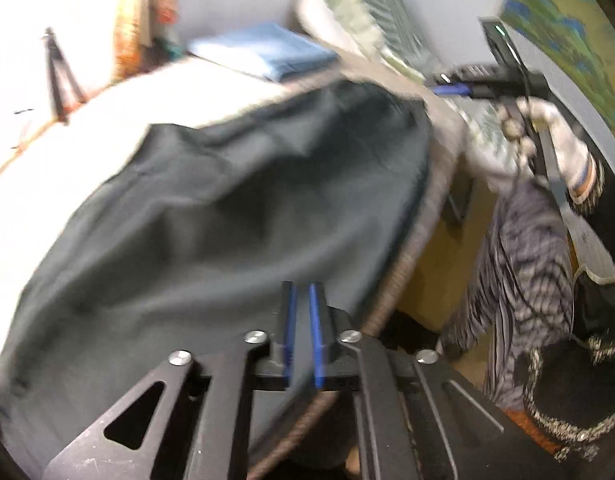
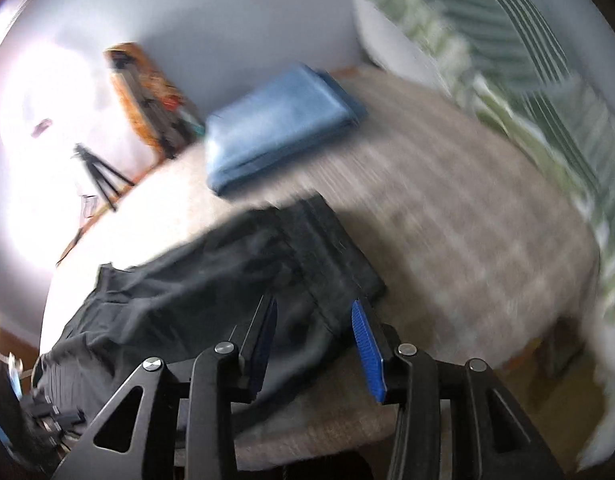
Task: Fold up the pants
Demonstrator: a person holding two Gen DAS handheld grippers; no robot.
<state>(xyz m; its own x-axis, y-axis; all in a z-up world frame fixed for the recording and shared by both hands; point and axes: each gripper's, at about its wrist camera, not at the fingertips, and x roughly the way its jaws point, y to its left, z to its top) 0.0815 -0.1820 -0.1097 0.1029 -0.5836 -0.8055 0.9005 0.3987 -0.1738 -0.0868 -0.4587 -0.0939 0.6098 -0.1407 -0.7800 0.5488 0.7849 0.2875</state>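
Dark grey-black pants (image 1: 211, 208) lie spread across a beige bed (image 1: 119, 108). In the right wrist view the pants (image 2: 211, 292) show their waistband end near my right gripper. My left gripper (image 1: 302, 292) hovers over the near part of the pants, jaws nearly closed with a thin gap, holding nothing that I can see. My right gripper (image 2: 313, 312) is open above the waistband end, holding nothing. The right gripper also shows in the left wrist view (image 1: 455, 89) at the far corner of the pants, held by a gloved hand (image 1: 559, 144).
A folded blue garment (image 2: 279, 124) lies at the far side of the bed, also in the left wrist view (image 1: 263, 50). Green striped pillows (image 2: 527, 60) sit at the head. A small tripod (image 2: 101, 172) stands beyond the bed. The person's patterned trousers (image 1: 523, 264) are beside the bed.
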